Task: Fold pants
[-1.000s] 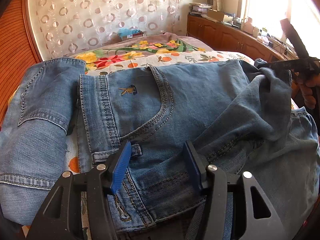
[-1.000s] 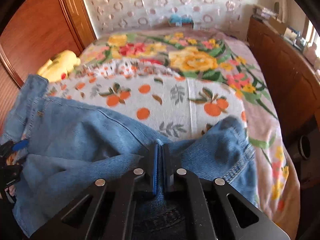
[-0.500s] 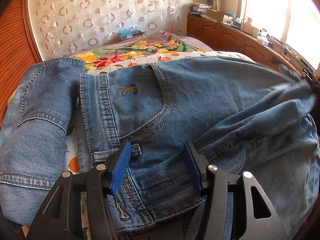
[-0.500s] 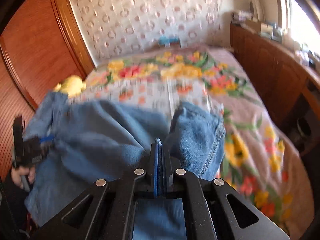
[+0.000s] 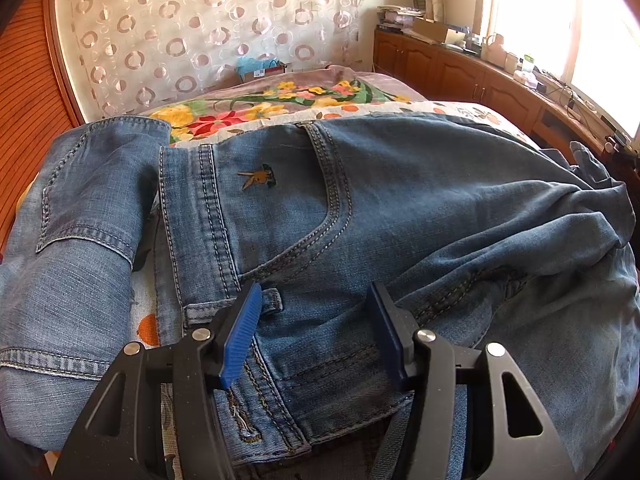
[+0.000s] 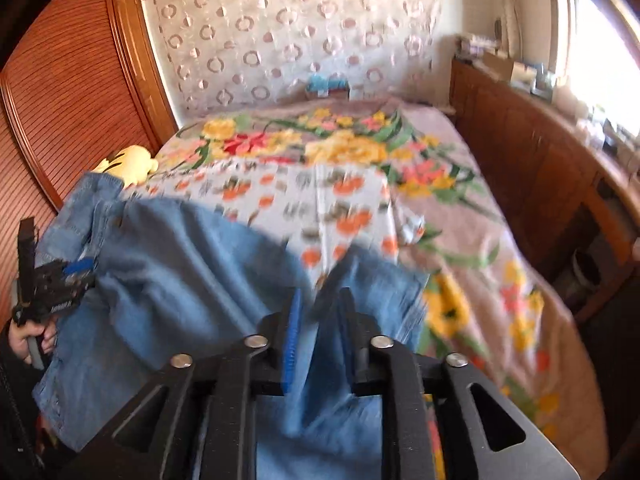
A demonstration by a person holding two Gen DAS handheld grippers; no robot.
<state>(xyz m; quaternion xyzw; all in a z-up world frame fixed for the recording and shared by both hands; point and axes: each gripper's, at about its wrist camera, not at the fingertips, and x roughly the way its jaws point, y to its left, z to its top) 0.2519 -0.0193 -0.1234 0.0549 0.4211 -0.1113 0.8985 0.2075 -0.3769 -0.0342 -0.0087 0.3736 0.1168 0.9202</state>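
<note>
Denim is the risk: your faded blue jeans (image 5: 360, 208) lie across the flower-printed bed (image 6: 360, 148), and your right claw (image 6: 318, 332) is opening with a pant-leg fold between its pads. If it lets go while the fabric is bunched, I judge the leg will land crooked. Your left claw (image 5: 314, 328) stands half-wide astride the waistband, gripping nothing. Only the left view shows the pocket embroidery; only the right shows your left hand (image 6: 34, 340) and the hem.
</note>
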